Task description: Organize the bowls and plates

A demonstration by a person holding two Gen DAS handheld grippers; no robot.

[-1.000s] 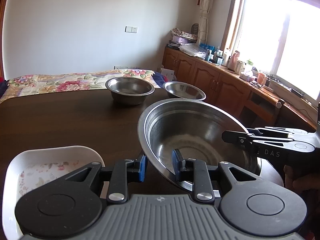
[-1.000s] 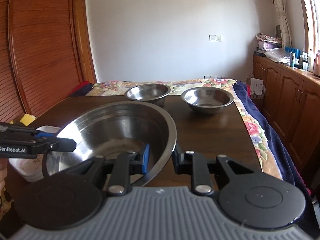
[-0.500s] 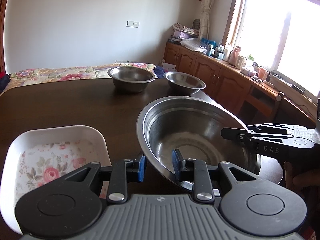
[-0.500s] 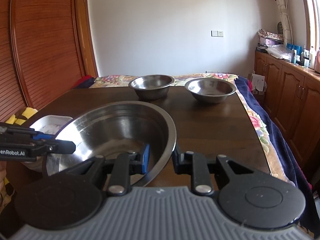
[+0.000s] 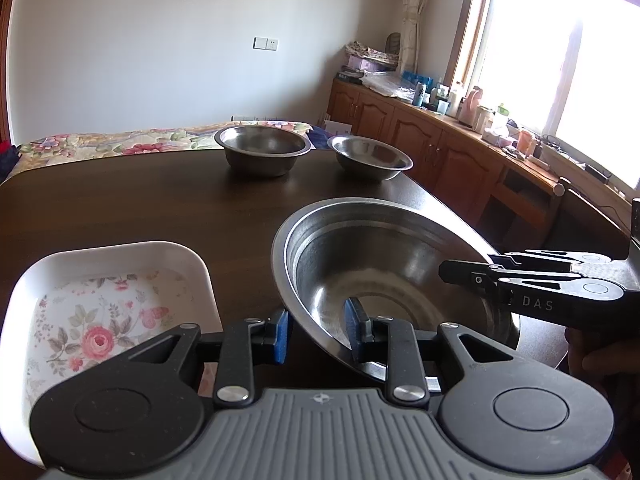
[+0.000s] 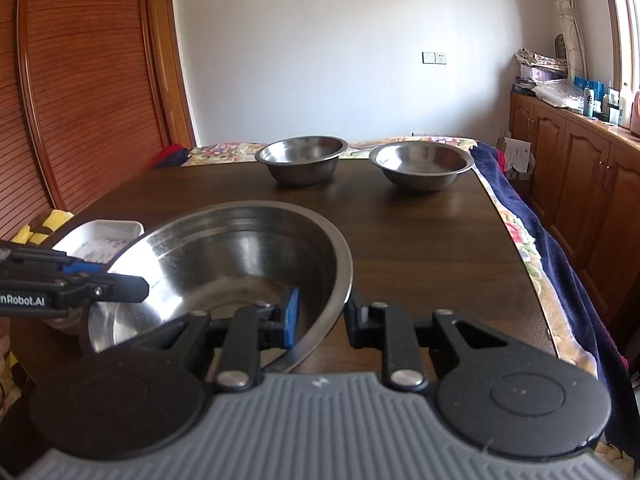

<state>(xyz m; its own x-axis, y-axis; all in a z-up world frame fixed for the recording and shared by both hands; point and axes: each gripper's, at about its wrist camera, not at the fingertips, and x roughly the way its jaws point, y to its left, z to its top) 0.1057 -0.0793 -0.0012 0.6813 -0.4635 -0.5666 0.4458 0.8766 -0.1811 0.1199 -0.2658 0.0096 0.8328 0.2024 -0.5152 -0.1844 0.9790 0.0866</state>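
Between my two pairs of tongs hung the large stainless-steel basin (image 5: 384, 276), tilted, its rim straddled by the left tongs (image 5: 316, 334) on one side and by the right tongs (image 6: 320, 314) on the other. Neither pair had closed down on it: a gap showed between the blue pads and the metal. Over the last second the white rectangular dish with a rose pattern (image 5: 112, 300) had come much further into the left view, just beside the basin, so I judged I had drawn the load back over the dark wooden tabletop (image 6: 420, 232). Two smaller steel bowls, one straight-sided (image 6: 302, 158) and one flared (image 6: 421, 165), stood well apart at the far edge, not yet nested.
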